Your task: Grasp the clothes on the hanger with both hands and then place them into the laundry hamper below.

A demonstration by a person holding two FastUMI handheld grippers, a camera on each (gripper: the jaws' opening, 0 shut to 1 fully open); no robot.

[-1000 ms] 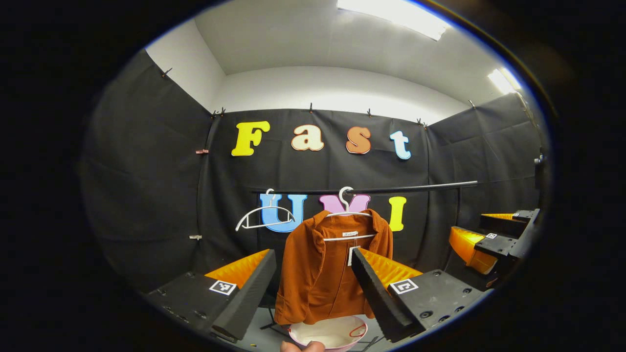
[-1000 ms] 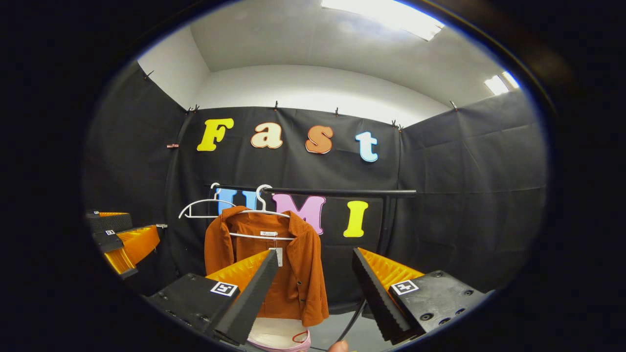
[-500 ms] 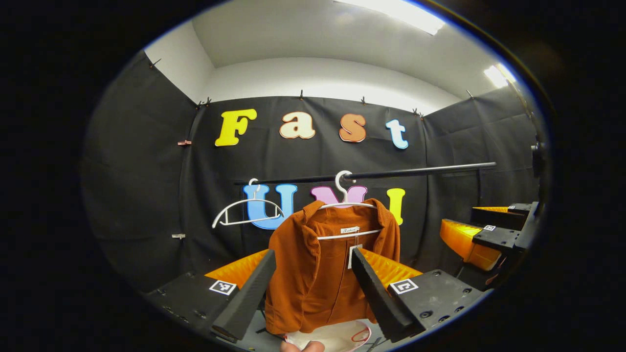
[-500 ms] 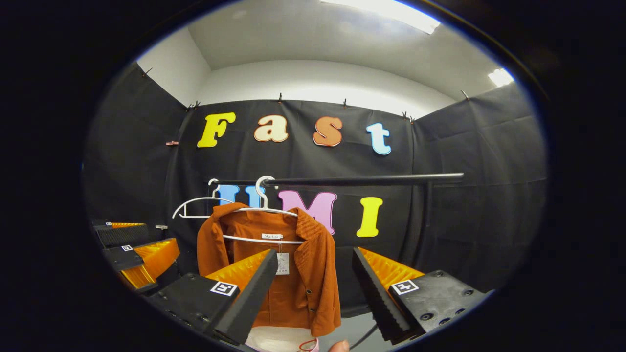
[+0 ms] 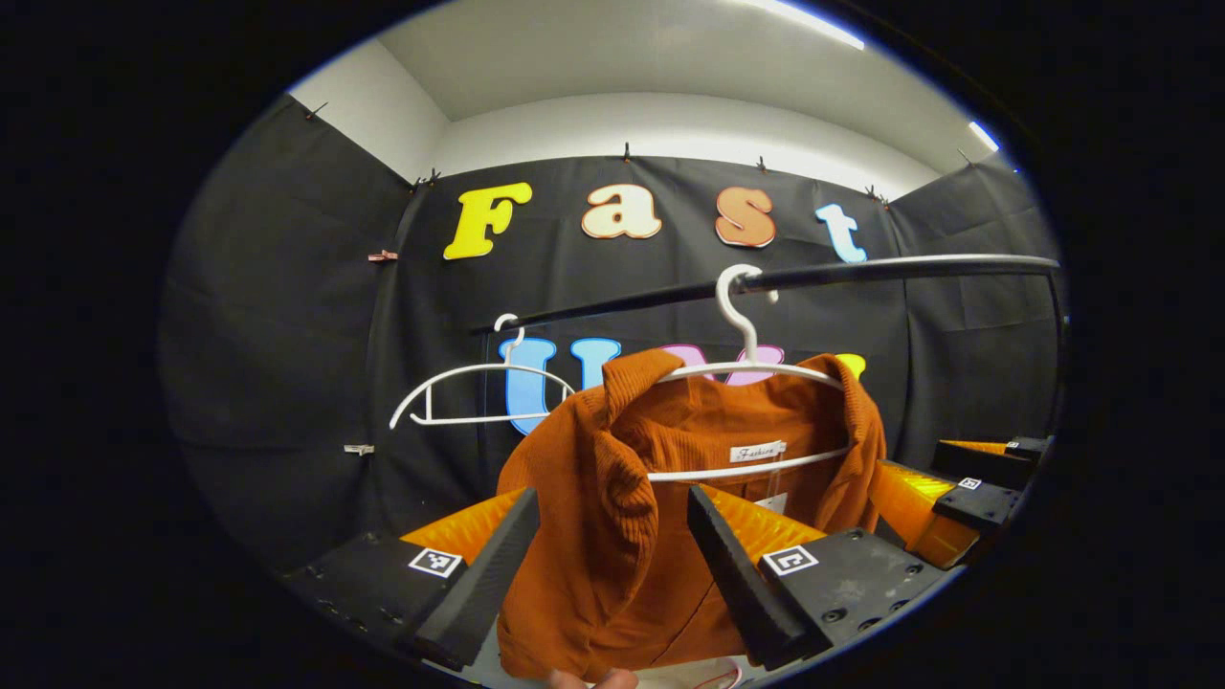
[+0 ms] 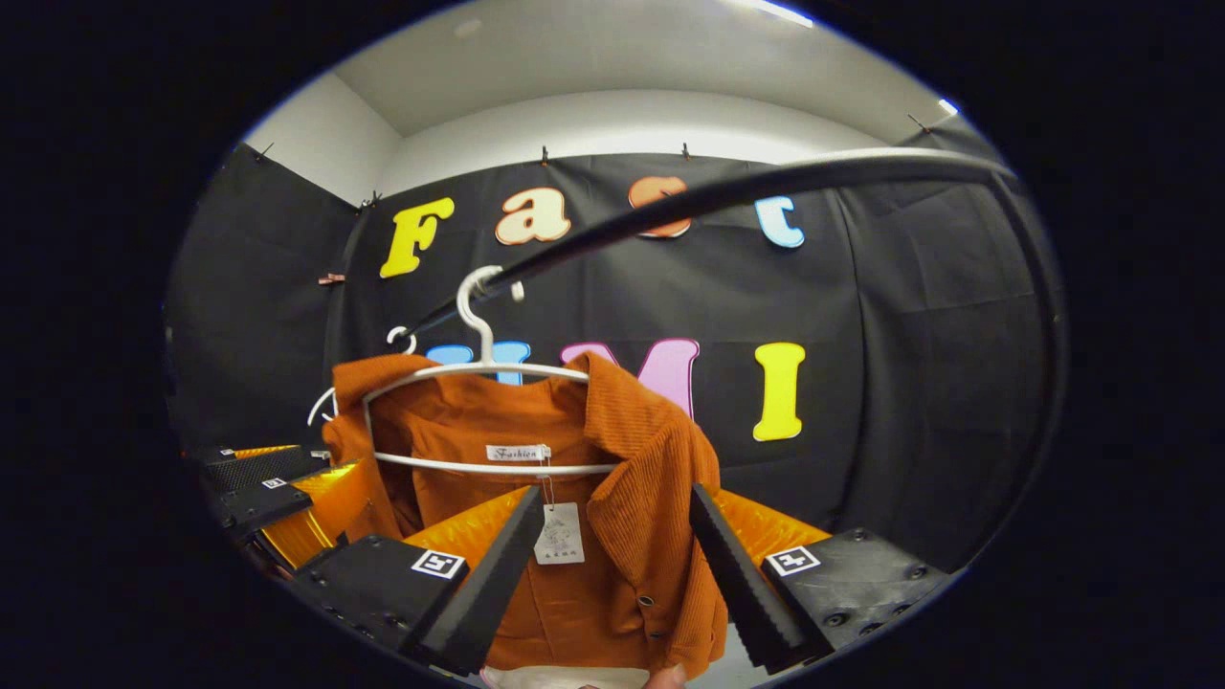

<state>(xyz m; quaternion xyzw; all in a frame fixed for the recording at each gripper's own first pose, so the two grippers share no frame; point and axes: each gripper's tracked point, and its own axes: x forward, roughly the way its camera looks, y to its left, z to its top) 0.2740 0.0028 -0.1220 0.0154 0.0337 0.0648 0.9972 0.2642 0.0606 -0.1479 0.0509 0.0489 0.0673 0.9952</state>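
my left gripper [image 5: 603,565] is spread wide, its fingers either side of the rust-orange corduroy jacket [image 5: 622,517], the cloth's left front panel between them but not pinched. my right gripper [image 6: 603,565] is likewise agape, framing the jacket's right front edge [image 6: 651,536] and its paper tag [image 6: 560,533]. the jacket hangs on a white hanger [image 5: 746,368] hooked over the black rail [image 5: 861,273]. a second, bare white hanger [image 5: 469,392] hangs further left on the rail. i see the right gripper past the jacket's far shoulder in the left gripper view. the hamper's pale rim [image 6: 565,677] peeks beneath the hem.
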